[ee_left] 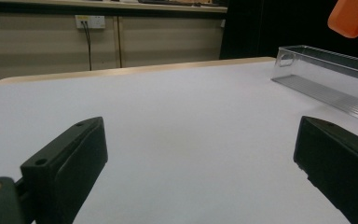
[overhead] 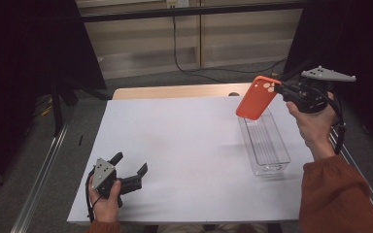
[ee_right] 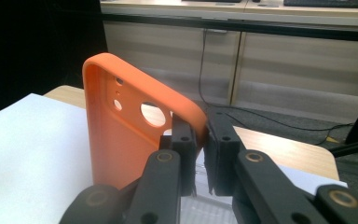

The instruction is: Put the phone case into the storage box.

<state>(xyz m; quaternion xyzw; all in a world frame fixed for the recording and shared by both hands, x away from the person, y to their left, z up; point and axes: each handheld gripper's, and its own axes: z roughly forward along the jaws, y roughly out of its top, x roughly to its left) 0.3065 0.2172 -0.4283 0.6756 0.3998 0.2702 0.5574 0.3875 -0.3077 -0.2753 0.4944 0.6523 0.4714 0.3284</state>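
Observation:
An orange phone case (overhead: 257, 97) hangs in the air above the far end of a clear plastic bin (overhead: 264, 142). My right gripper (overhead: 282, 91) is shut on the case's edge; in the right gripper view the case (ee_right: 121, 135) stands upright, its rim pinched by my right gripper (ee_right: 201, 135). My left gripper (overhead: 130, 167) rests low on the white table sheet (overhead: 175, 145) at the front left, open, nothing between its jaws. In the left gripper view the bin (ee_left: 328, 79) lies ahead to the right and a corner of the case (ee_left: 352, 16) shows at the top right.
The long narrow bin sits on the sheet's right side with nothing in it. Bare wooden table edge (overhead: 175, 91) shows behind the sheet. Cabinets and a hanging cable (overhead: 177, 43) stand beyond the table. Metal rails run along both table sides.

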